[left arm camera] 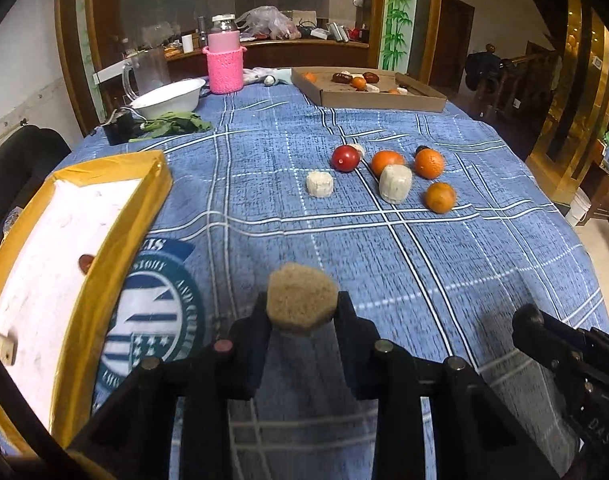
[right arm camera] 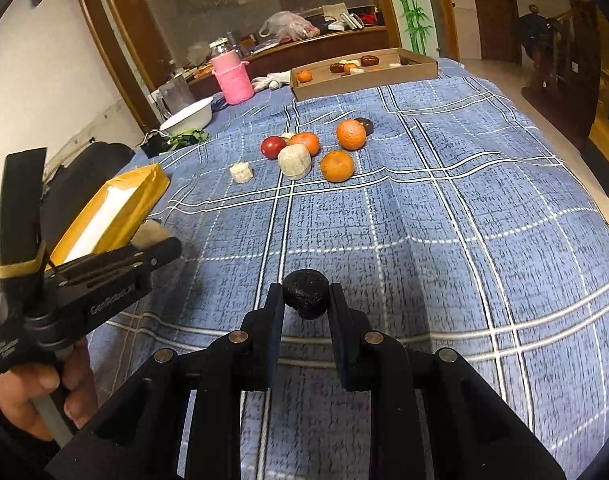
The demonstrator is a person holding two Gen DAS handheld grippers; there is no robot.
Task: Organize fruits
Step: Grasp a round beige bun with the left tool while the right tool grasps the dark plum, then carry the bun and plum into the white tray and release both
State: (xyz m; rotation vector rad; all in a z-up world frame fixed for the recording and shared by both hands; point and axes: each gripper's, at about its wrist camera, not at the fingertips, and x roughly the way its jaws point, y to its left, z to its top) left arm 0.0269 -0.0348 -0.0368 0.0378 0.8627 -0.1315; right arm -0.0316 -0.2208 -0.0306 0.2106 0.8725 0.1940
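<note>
1. Fruits are sitting in three places: a loose cluster on the worktop well ahead of both tools, several in the cardboard tray beyond, one in the yellow box beside the left tool.
2. Left tool is gripping a tan fuzzy piece; right tool is gripping a dark round fruit.
3. Sorting is looking partly done; both carried pieces and the cluster are waiting.

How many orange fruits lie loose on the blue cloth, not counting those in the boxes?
3: one beside the red fruit at, one farther back, one nearest. None seems hidden.
</note>
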